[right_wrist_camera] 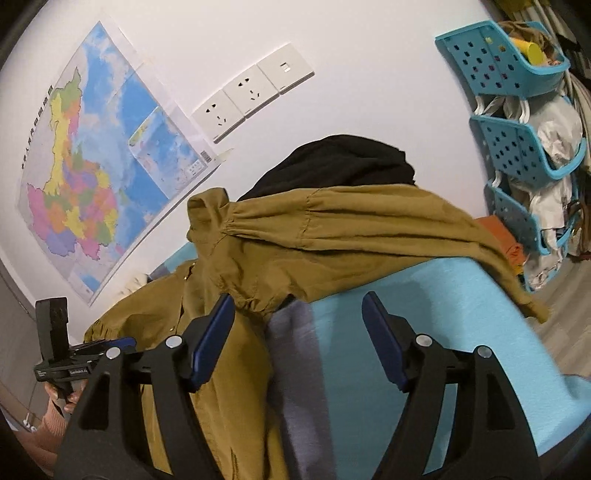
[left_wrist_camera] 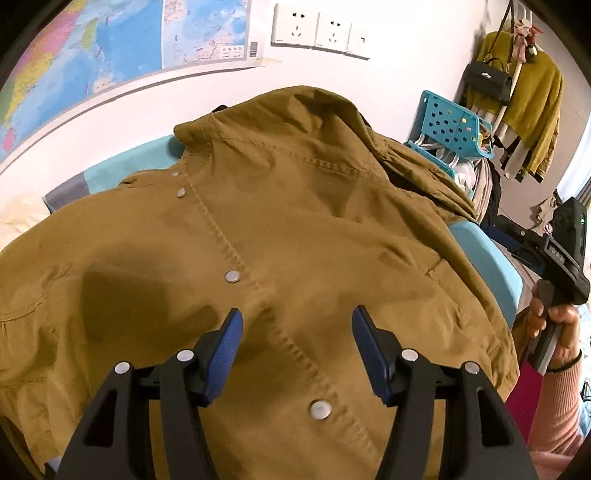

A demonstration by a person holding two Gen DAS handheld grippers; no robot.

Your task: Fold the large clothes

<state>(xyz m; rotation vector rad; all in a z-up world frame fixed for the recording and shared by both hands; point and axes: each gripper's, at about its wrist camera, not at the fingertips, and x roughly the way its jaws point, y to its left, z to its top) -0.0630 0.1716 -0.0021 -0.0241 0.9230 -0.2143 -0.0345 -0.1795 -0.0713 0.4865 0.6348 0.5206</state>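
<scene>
Readable writing was scarce: the body of the right gripper (left_wrist_camera: 557,254), seen from the left wrist camera, bore pale letters that looked like "DAS"; a small white label on the left gripper's (right_wrist_camera: 74,371) body, seen from the right wrist camera, was too small to read; the wall map (right_wrist_camera: 92,166) carried a column of characters down its edge, also too small to make out; three white wall sockets (left_wrist_camera: 317,33) showed no legible marking.

A large mustard-brown jacket (left_wrist_camera: 258,240) lay spread front-up over a light blue surface (right_wrist_camera: 443,332), its row of silver snap buttons (left_wrist_camera: 232,276) running down the placket; in the left wrist view, the left gripper's (left_wrist_camera: 297,354) blue-padded jaws stood apart just above the placket, with one snap below them and no cloth pinched between them.

In the right wrist view, the right gripper (right_wrist_camera: 299,343) also had its jaws apart and empty; a gathered sleeve (right_wrist_camera: 332,229) of the jacket lay draped across the blue surface just beyond the fingertips, over a black garment (right_wrist_camera: 340,162); blue perforated baskets (right_wrist_camera: 517,147) hung on the wall to the right; a hand (left_wrist_camera: 554,325) in a pink sleeve held the right gripper beside the jacket's edge.
</scene>
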